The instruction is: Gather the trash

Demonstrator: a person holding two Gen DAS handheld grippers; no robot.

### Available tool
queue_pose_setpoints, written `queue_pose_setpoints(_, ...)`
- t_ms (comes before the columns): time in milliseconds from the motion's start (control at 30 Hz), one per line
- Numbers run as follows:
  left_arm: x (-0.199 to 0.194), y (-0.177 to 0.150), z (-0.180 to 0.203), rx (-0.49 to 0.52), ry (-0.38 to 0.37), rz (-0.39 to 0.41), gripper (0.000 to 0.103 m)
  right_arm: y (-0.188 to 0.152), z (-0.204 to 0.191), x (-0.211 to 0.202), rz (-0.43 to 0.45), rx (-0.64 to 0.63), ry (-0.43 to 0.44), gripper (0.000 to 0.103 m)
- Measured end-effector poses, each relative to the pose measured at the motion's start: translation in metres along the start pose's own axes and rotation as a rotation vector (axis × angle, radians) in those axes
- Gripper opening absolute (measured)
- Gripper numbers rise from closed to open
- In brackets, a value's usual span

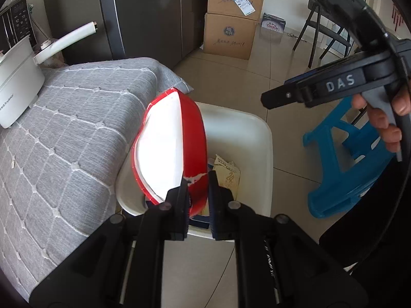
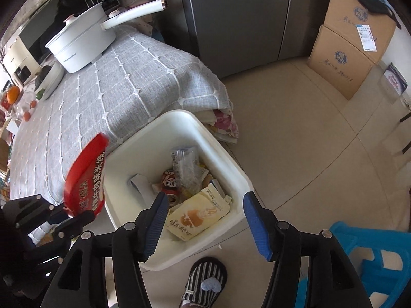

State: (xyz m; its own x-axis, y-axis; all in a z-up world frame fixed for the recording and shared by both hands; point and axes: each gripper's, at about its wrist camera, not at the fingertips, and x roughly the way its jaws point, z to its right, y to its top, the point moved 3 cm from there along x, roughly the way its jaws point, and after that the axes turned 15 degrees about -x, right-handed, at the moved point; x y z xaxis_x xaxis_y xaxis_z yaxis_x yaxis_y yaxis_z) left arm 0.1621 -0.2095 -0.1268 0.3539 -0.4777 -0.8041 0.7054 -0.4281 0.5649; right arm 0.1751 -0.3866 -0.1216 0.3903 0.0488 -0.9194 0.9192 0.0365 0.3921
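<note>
Red and white, the squashed instant-noodle bowl [image 1: 169, 148] is pinched at its torn rim by the left gripper [image 1: 197, 195], tilted over the near-left edge of the white trash bin [image 2: 221, 159], which stands on the floor beside the grey-clothed table [image 1: 64, 128]. The right gripper [image 2: 205, 220] hangs above the bin, jaws wide apart with nothing between them. Wrappers [image 2: 197, 215] and a can [image 2: 170, 182] lie inside the bin.

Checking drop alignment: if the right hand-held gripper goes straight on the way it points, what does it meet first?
Probably the trash in the white bin: the open right hand-held gripper frames the yellow packet on top. Depth is unclear.
</note>
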Motion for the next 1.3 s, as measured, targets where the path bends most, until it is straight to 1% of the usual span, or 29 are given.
queue_pose_setpoints(100,0.008,0.002,-0.001,-0.008,0.004,0.02,0.015,-0.003,0.009,-0.003,0.004,0.026,0.001,0.065)
queue_pose_setpoints(133,0.01,0.002,-0.002,-0.019,0.012,0.017,0.025,-0.003,0.01,-0.004,0.005,0.032,0.001,0.066)
queue_pose_setpoints(167,0.011,0.003,-0.003,-0.032,0.022,0.011,0.046,-0.004,0.012,-0.004,0.006,0.035,0.0,0.068)
queue_pose_setpoints(233,0.005,0.003,-0.005,-0.062,0.04,0.03,0.068,-0.003,0.012,-0.004,0.006,0.031,-0.006,0.071)
queue_pose_setpoints(300,-0.004,0.003,-0.009,-0.092,0.049,0.045,0.073,-0.002,0.01,-0.004,0.007,0.017,-0.021,0.073)
queue_pose_setpoints(367,-0.01,0.002,-0.02,-0.146,0.072,0.052,0.082,-0.001,0.007,-0.005,0.008,0.005,-0.033,0.075)
queue_pose_setpoints(400,-0.016,0.0,-0.026,-0.183,0.086,0.06,0.084,0.0,0.005,-0.005,0.01,-0.001,-0.036,0.076)
queue_pose_setpoints(533,-0.037,-0.015,-0.048,-0.312,0.164,0.075,0.102,0.003,-0.007,-0.01,0.027,-0.032,-0.047,0.079)
queue_pose_setpoints(600,-0.048,-0.023,-0.056,-0.362,0.215,0.071,0.102,0.002,-0.017,-0.014,0.041,-0.055,-0.053,0.082)
queue_pose_setpoints(633,-0.053,-0.027,-0.059,-0.379,0.243,0.07,0.102,0.001,-0.023,-0.016,0.045,-0.067,-0.055,0.086)
queue_pose_setpoints(700,-0.068,-0.037,-0.062,-0.395,0.311,0.088,0.102,-0.002,-0.037,-0.02,0.059,-0.099,-0.052,0.088)
queue_pose_setpoints(800,-0.09,-0.047,-0.066,-0.425,0.384,0.124,0.102,-0.008,-0.062,-0.027,0.08,-0.166,-0.059,0.098)
queue_pose_setpoints(833,-0.097,-0.052,-0.068,-0.442,0.402,0.133,0.102,-0.011,-0.071,-0.029,0.09,-0.189,-0.067,0.103)
queue_pose_setpoints(867,-0.104,-0.056,-0.072,-0.46,0.419,0.14,0.102,-0.013,-0.08,-0.033,0.103,-0.214,-0.077,0.103)
queue_pose_setpoints(967,-0.12,-0.066,-0.08,-0.515,0.453,0.162,0.102,-0.018,-0.103,-0.041,0.139,-0.261,-0.081,0.103)
queue_pose_setpoints(1100,-0.137,-0.08,-0.092,-0.579,0.476,0.176,0.102,-0.025,-0.126,-0.057,0.198,-0.268,-0.071,0.103)
queue_pose_setpoints(1300,-0.168,-0.098,-0.1,-0.64,0.503,0.236,0.102,-0.033,-0.151,-0.084,0.304,-0.278,-0.104,0.103)
